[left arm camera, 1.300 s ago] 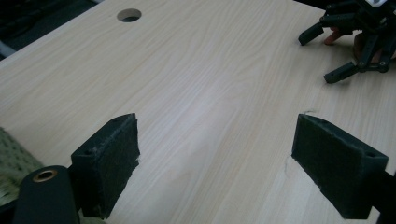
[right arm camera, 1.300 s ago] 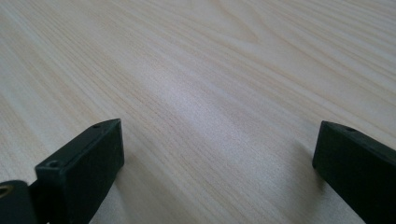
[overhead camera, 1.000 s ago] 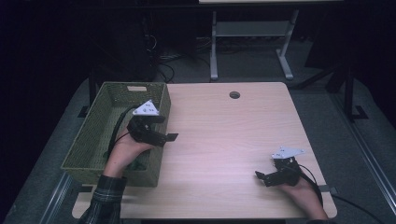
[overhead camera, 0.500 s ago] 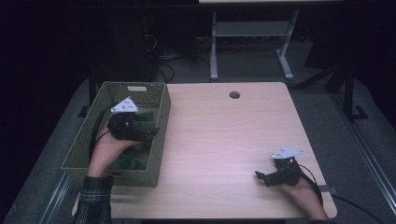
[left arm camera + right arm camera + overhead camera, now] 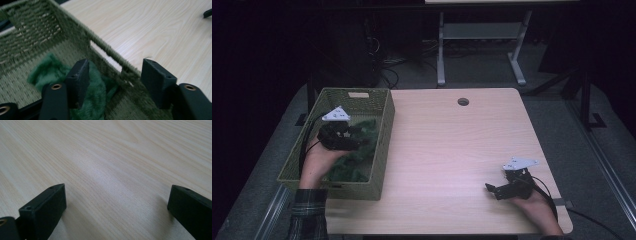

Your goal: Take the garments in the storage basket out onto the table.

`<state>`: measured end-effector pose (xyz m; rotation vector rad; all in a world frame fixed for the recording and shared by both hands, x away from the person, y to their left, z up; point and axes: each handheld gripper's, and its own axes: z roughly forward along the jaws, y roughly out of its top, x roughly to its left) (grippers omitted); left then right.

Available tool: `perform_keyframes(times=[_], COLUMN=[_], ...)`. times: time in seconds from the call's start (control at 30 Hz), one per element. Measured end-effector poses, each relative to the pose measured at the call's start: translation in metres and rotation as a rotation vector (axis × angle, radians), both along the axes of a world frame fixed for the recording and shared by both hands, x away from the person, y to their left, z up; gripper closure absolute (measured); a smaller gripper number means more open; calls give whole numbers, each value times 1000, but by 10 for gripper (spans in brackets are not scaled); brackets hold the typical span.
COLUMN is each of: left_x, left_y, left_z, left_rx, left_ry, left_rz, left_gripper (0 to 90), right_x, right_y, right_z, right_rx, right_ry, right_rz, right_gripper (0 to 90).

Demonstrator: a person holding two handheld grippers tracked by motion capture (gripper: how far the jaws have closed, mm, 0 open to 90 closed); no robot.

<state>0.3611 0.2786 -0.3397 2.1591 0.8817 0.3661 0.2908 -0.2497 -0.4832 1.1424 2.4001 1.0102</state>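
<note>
The left gripper [image 5: 354,140] has moved over the basket [image 5: 383,131], its jaws just closing, unclamped, toward the green cloth [image 5: 96,92] inside, while the right gripper [image 5: 494,189] rests spread on the table [image 5: 452,150].

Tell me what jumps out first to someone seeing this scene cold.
The eye goes first to the woven green basket at the left edge of the pale wooden table, with a fuzzy green cloth lying inside it. The left gripper hangs over the basket, its jaws just closing, nothing pinched between them yet. The right gripper rests open on bare tabletop near the front right corner.
</note>
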Motion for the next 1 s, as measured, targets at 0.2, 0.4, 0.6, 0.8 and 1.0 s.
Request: perform_keyframes(times=[0.2,0.4,0.6,0.8,1.0], left_x=[5,11,16,22,25], left_y=[4,7,6,0,-3], left_z=[-18,-31,-43,-56,-63], left_rx=[34,83,104,160,214], left_ry=[50,66,93,128,157], left_rz=[16,36,46,34,42], left_gripper=[444,450,449,440,450], right_x=[0,0,0,0,0], right_y=[0,0,0,0,0], right_z=[0,0,0,0,0], right_rx=[0,2,2,2,2], right_ry=[0,1,1,1,1], right_rz=[2,-2,-2,-2,-2], right_gripper=[18,18,18,18,18])
